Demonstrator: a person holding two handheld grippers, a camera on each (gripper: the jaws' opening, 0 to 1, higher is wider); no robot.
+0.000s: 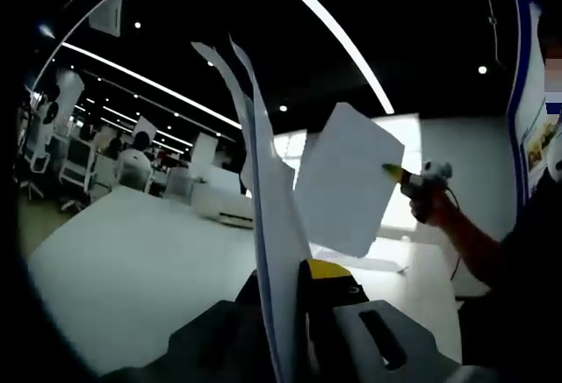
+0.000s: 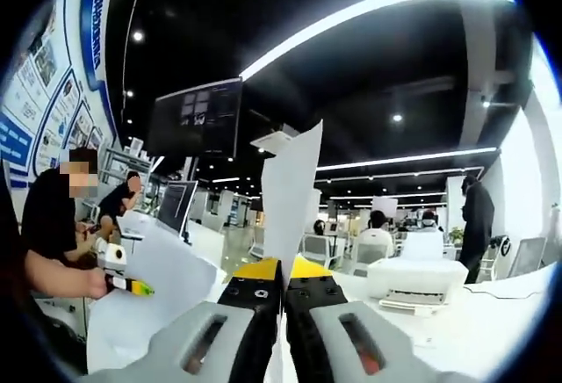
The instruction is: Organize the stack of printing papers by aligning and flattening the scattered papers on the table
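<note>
My left gripper (image 1: 283,288) is shut on a few white sheets (image 1: 263,190) that stand edge-on between its jaws, lifted off the white table (image 1: 132,269). From the right, the right gripper (image 1: 411,183) holds a single white sheet (image 1: 347,181) up in the air. In the right gripper view, my right gripper (image 2: 283,270) is shut on that upright sheet (image 2: 294,194). The left gripper (image 2: 126,284) shows at the left in a hand, with its sheets (image 2: 167,299) spreading below it.
Another sheet (image 1: 373,263) lies flat on the table behind the raised one. A white printer (image 2: 417,279) stands on the table to the right. A person sits at the left (image 2: 53,216) and another stands at the right (image 2: 477,216). Office chairs stand beyond the table.
</note>
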